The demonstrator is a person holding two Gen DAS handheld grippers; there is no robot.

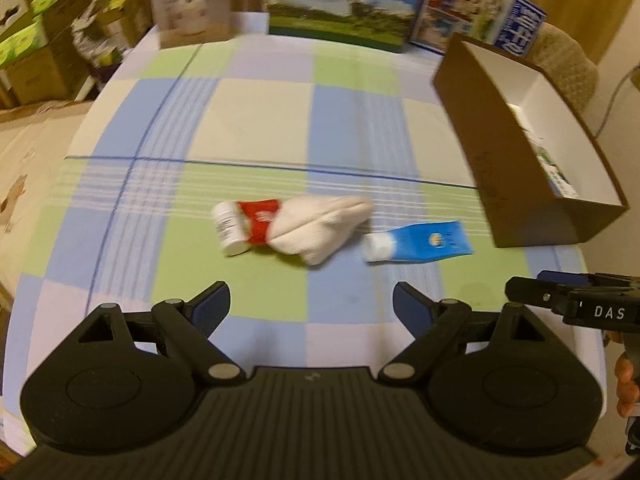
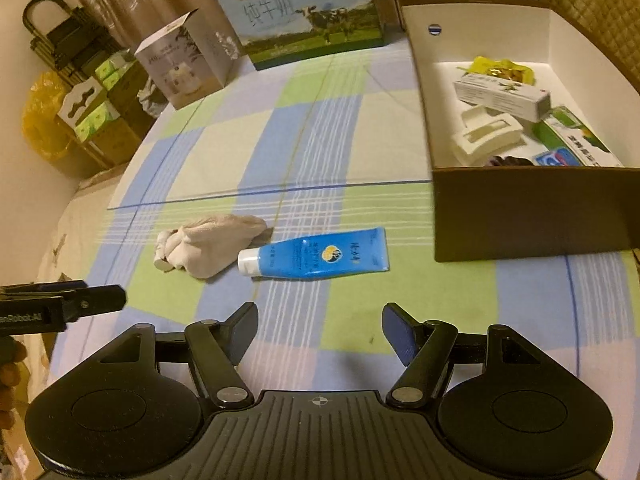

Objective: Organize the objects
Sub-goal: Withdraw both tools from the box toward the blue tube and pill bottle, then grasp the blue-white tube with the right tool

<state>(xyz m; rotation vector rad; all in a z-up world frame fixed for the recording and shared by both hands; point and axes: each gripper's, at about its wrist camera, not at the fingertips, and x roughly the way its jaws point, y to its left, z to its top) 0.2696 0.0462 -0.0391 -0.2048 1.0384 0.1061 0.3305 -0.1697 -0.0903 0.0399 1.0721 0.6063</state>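
Observation:
A blue tube with a white cap (image 1: pixel 420 242) (image 2: pixel 320 254) lies on the checked tablecloth. Left of it lies a white cloth bundle (image 1: pixel 320 226) (image 2: pixel 208 244), and a red-and-white bottle (image 1: pixel 244 226) rests against its far side. An open brown box (image 1: pixel 520 160) (image 2: pixel 532 216) stands to the right and holds several small packs. My left gripper (image 1: pixel 310 306) is open and empty, short of the bundle. My right gripper (image 2: pixel 320 330) is open and empty, short of the tube. Each gripper also shows at the edge of the other's view, the right one (image 1: pixel 516 290) and the left one (image 2: pixel 116 300).
A milk carton box (image 1: pixel 340 4) (image 2: pixel 308 12), a white box (image 1: pixel 192 4) (image 2: pixel 184 60) and a colourful box (image 1: pixel 476 8) stand along the table's far edge. Stacked boxes and bags (image 2: pixel 80 112) sit beyond the table on the left.

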